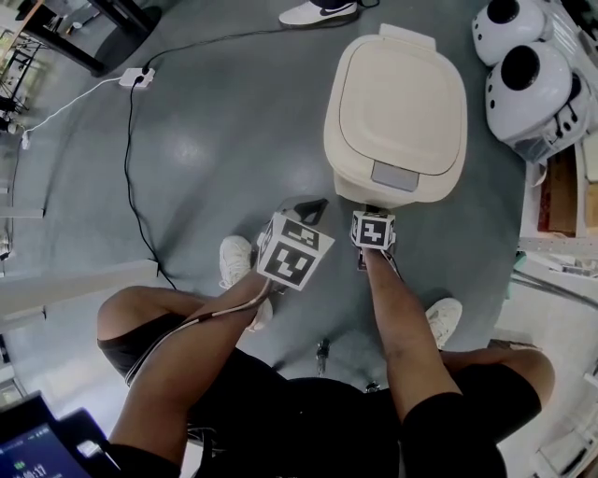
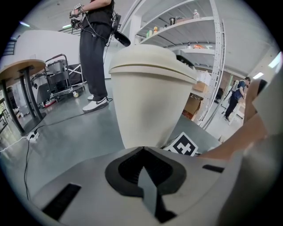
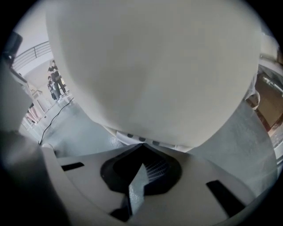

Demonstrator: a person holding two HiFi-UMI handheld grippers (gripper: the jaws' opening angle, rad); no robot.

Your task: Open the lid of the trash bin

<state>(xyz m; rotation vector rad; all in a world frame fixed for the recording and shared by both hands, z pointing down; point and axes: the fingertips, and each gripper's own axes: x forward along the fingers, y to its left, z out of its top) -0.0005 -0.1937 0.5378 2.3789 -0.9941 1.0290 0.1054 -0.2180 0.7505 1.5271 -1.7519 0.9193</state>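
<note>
The cream trash bin (image 1: pixel 397 117) stands on the grey floor with its lid (image 1: pixel 402 98) down; a grey tab (image 1: pixel 395 175) sits at the lid's front edge. My right gripper (image 1: pixel 374 213) is low against the bin's front, under that tab, and its jaws are shut on nothing. In the right gripper view the bin's wall (image 3: pixel 150 66) fills the frame just above the right gripper (image 3: pixel 142 145). My left gripper (image 1: pixel 311 207) hangs left of the bin's base, shut and empty. The left gripper view shows the bin (image 2: pixel 150 92) a short way beyond the left gripper (image 2: pixel 142 148).
A black cable (image 1: pixel 131 177) and a white power strip (image 1: pixel 135 77) lie on the floor to the left. Two white rounded devices (image 1: pixel 523 75) sit right of the bin. Another person's shoe (image 1: pixel 318 11) is behind it. Metal shelving (image 2: pixel 194 26) and a cart (image 2: pixel 62 79) stand farther off.
</note>
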